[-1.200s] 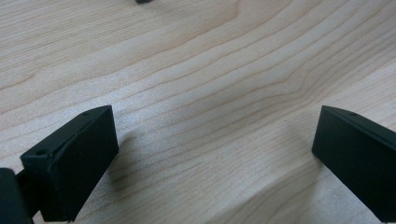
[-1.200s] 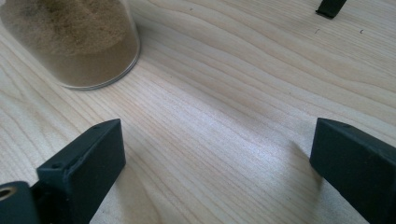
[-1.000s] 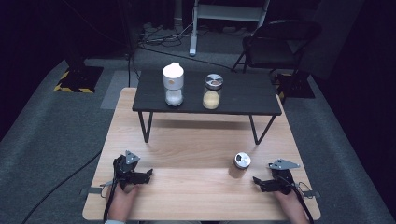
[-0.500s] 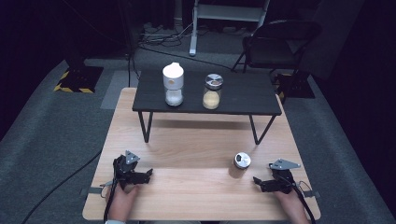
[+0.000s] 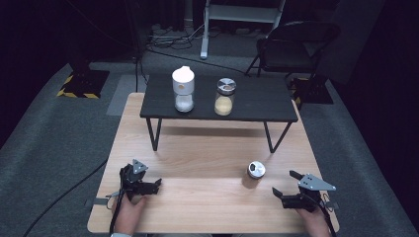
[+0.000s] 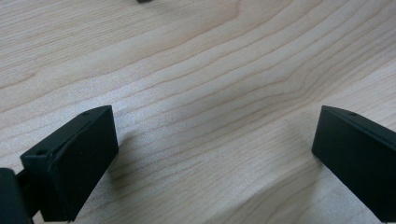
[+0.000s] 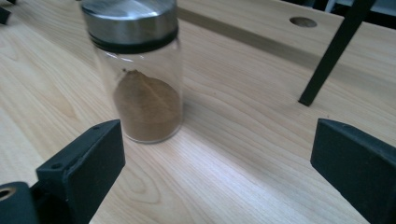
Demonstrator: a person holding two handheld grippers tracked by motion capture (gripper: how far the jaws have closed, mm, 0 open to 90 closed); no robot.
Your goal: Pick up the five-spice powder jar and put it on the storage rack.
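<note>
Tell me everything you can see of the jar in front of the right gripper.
The jar is clear glass with a shiny metal lid over a black band. It stands upright on the wooden table, about a third full of brown powder heaped to one side. Nothing grips it; the right gripper sits open just short of it.

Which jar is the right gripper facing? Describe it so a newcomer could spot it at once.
On the light wooden table, look in front of the black raised shelf, near the right gripper. There stands a small clear glass jar with a steel lid and brown powder, alone on the tabletop, while the other two jars sit on the shelf.
</note>
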